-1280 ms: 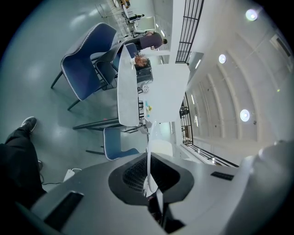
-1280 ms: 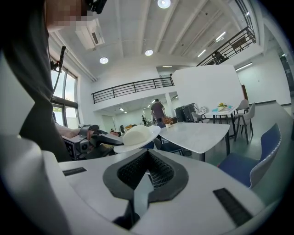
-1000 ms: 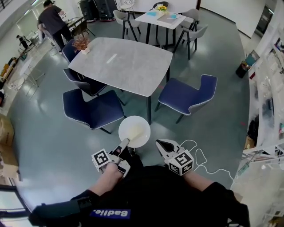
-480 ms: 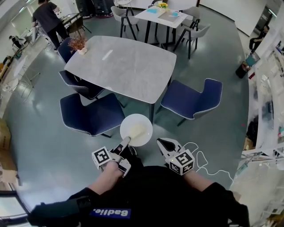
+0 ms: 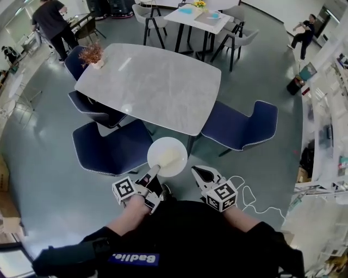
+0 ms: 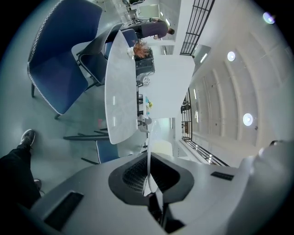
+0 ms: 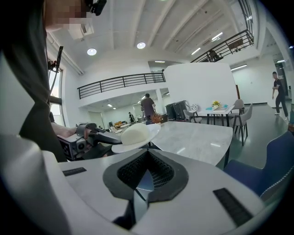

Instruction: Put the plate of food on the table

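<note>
A round white plate (image 5: 167, 156) with a pale mound of food hangs in the air just short of the grey marble table's (image 5: 149, 84) near corner. My left gripper (image 5: 153, 173) is shut on the plate's near rim. In the left gripper view the plate (image 6: 149, 151) shows edge-on, pinched between the jaws of the left gripper (image 6: 149, 173). My right gripper (image 5: 198, 173) is beside it on the right, shut and empty. The right gripper view shows the plate (image 7: 134, 134) and the table (image 7: 197, 137) beyond the right gripper (image 7: 146, 172).
Blue chairs (image 5: 111, 147) (image 5: 243, 126) stand at the table's near sides, with darker ones on the left. A potted plant (image 5: 93, 55) sits on its far left corner. A second table (image 5: 198, 13) stands behind. People stand at far left (image 5: 50, 20) and far right (image 5: 302, 27). A white cable (image 5: 246, 191) lies on the floor.
The table and chairs have drawn nearer in the head view. The plate stays held in the left gripper. A person has come into view at the far right.
</note>
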A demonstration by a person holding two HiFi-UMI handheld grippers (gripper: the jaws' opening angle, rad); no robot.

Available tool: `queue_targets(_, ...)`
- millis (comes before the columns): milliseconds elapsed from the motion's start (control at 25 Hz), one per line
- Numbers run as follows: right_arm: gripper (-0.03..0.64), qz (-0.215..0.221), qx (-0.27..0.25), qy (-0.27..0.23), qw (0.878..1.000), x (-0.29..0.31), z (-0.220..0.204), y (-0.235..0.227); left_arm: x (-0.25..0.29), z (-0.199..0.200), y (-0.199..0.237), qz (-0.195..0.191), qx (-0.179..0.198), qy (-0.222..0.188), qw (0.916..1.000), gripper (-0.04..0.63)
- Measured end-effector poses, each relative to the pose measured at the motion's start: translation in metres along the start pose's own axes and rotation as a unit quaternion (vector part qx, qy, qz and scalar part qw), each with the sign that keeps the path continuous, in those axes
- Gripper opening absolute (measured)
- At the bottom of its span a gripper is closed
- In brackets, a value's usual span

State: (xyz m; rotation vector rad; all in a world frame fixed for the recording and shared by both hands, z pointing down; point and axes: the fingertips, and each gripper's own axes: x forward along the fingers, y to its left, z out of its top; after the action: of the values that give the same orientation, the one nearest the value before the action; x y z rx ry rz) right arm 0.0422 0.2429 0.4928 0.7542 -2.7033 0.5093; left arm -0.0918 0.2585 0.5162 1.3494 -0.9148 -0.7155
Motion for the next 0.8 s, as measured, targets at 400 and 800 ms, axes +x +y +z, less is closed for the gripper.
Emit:
queue_targets(400,0.009,-0.021,0.001,-0.007,1.000,0.058,0.026,0.007,0.009,0.065,0.002,-0.006,0.007,0.026,0.9996,0.012)
queue_targets(800,0.009,-0.028,0.009,-0.006,1.000,0.078,0.033,-0.015,0.034,0.087,0.006,-0.001,-0.001,0.028,0.9996,0.012)
